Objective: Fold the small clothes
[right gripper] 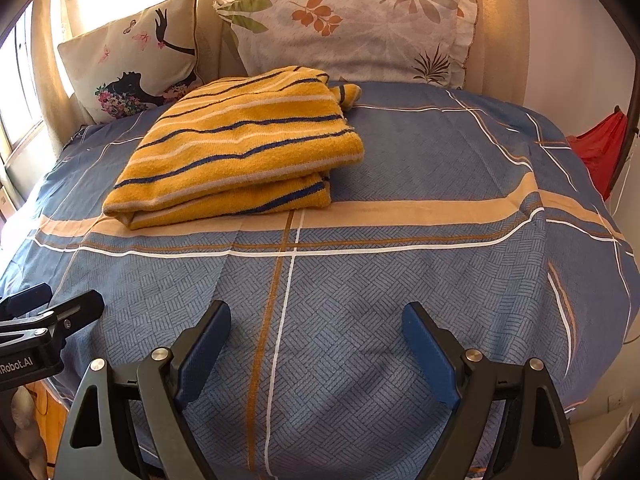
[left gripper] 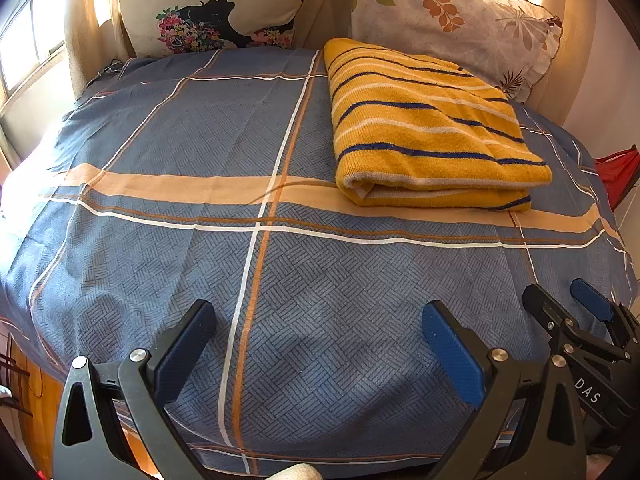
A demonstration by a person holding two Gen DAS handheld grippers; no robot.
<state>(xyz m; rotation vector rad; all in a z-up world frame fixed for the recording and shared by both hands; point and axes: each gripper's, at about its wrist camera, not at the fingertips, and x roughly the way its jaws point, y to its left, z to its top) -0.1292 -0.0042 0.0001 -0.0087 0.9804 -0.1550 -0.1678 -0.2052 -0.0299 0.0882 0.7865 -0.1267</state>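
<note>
A yellow garment with blue and white stripes [left gripper: 428,128] lies folded in a flat stack on the blue checked bedsheet [left gripper: 200,128], toward the far side near the pillows. It also shows in the right wrist view [right gripper: 240,148], left of centre. My left gripper [left gripper: 320,316] is open and empty, low over the near part of the bed, well short of the garment. My right gripper [right gripper: 316,320] is open and empty, also over the near part. The right gripper shows at the right edge of the left wrist view [left gripper: 560,300], and the left gripper at the left edge of the right wrist view [right gripper: 52,300].
Two pillows lean at the head of the bed: a silhouette-print one [left gripper: 208,4] and a leaf-print one [left gripper: 452,16]. A red object [right gripper: 600,148] sits off the bed's right edge. A window [left gripper: 28,40] is on the left. The bed's near edge drops off below the grippers.
</note>
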